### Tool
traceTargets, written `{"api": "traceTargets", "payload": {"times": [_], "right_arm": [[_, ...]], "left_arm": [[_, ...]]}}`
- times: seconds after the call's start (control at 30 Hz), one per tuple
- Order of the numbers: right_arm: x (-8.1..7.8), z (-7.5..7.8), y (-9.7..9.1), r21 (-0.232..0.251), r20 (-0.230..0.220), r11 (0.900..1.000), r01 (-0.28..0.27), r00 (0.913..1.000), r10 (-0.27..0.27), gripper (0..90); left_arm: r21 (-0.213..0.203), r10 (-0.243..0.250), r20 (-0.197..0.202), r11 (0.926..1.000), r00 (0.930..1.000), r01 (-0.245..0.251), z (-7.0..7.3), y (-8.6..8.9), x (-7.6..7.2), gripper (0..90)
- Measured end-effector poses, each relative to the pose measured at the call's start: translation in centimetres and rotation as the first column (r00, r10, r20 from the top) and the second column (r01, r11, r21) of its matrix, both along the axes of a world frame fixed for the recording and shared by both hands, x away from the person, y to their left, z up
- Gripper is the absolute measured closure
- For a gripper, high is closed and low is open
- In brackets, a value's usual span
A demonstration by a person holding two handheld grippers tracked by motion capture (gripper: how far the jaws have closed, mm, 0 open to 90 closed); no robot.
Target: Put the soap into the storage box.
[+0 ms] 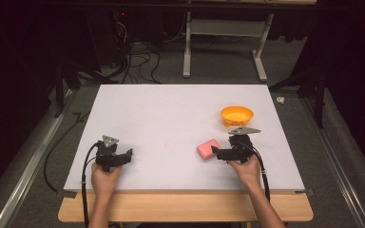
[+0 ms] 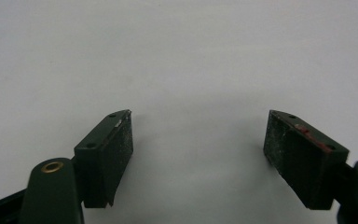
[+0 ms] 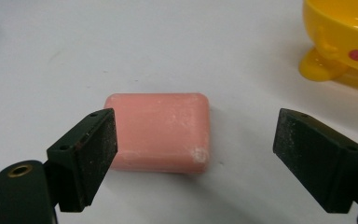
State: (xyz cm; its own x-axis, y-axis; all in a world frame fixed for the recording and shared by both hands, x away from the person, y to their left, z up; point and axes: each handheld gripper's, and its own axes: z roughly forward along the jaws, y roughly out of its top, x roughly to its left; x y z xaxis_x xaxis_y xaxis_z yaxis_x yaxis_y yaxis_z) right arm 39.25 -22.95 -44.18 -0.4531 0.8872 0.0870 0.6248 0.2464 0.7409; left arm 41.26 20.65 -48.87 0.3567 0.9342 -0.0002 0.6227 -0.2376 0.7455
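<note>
A pink bar of soap lies flat on the white table, right of centre. My right gripper is open just in front of it, its jaws spread wider than the soap, which lies towards the left jaw and touches neither. A yellow bowl-shaped dish with small feet stands beyond the soap to the right. My left gripper is open near the table's front left, over bare white surface, with nothing between its jaws.
A wooden board sticks out under the table's front edge. Behind the table are a grey carpeted floor, tangled cables and a white metal stand. Dark frames flank both sides.
</note>
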Motion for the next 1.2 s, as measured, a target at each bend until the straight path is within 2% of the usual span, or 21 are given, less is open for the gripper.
{"api": "traceTargets", "payload": {"times": [0.43,0.83,1.2], "right_arm": [[0.9,-0.5,2.4,-0.011,-0.047,0.9998,-0.014,0.9988,0.013,12.3],[1.6,-1.4,3.8,-0.049,-0.082,0.9988,-0.002,0.9966,-0.002,12.2],[2.2,-2.8,4.8,-0.099,-0.118,0.9951,0.006,0.9929,-0.018,12.1]], "left_arm": [[0.0,0.0,0.0,1.0,1.0,0.0,0.0,0.0,0.0,24.2],[0.002,0.0,0.004,1.0,1.0,0.0,0.0,0.0,0.0,24.2],[0.004,0.0,0.004,1.0,1.0,0.0,0.0,0.0,0.0,24.3]]}}
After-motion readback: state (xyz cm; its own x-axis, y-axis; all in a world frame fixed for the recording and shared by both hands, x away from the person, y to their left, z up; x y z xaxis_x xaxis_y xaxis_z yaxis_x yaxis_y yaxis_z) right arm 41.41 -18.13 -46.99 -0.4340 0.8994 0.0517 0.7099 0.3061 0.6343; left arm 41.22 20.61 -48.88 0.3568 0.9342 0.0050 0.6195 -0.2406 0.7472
